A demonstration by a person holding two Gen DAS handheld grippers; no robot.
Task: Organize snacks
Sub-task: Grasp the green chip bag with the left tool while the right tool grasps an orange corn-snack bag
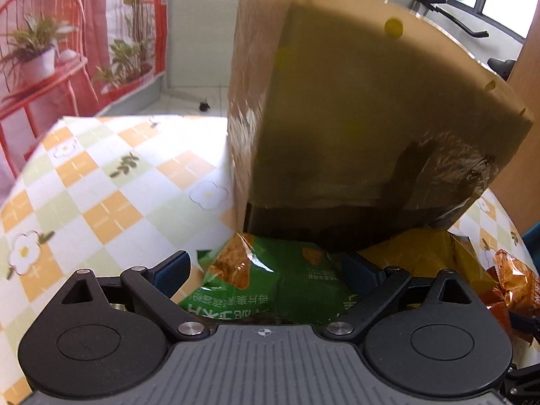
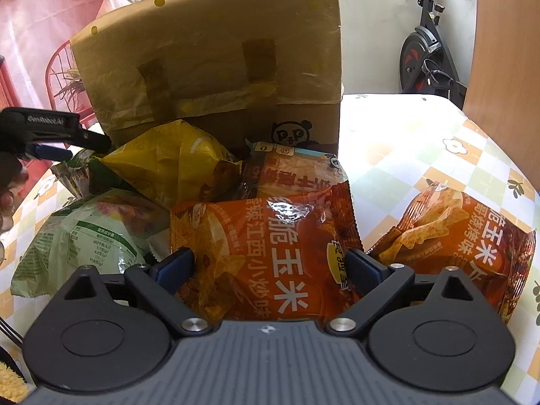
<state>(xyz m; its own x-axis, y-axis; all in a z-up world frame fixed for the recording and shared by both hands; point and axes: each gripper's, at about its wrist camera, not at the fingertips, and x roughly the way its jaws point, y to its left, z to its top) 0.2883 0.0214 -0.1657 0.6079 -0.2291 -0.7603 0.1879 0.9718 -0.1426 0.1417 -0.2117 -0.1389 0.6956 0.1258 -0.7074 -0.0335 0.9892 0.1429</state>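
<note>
A taped cardboard box (image 1: 354, 108) stands on the table, also in the right wrist view (image 2: 216, 54). Snack bags are piled against its front. My left gripper (image 1: 266, 266) is open, with a green snack bag (image 1: 270, 283) between its fingers; a yellow bag (image 1: 425, 249) lies to the right. My right gripper (image 2: 270, 266) is open around an orange corn chip bag (image 2: 266, 253). The left gripper (image 2: 57, 135) shows at the left of the right wrist view, over a dark green bag (image 2: 81, 168).
A second orange chip bag (image 2: 452, 236) lies to the right on the checkered tablecloth (image 2: 422, 155). A yellow bag (image 2: 172, 165), a pale green bag (image 2: 87, 233) and a brown-orange bag (image 2: 293, 168) are in the pile. An exercise bike (image 2: 425, 50) stands behind.
</note>
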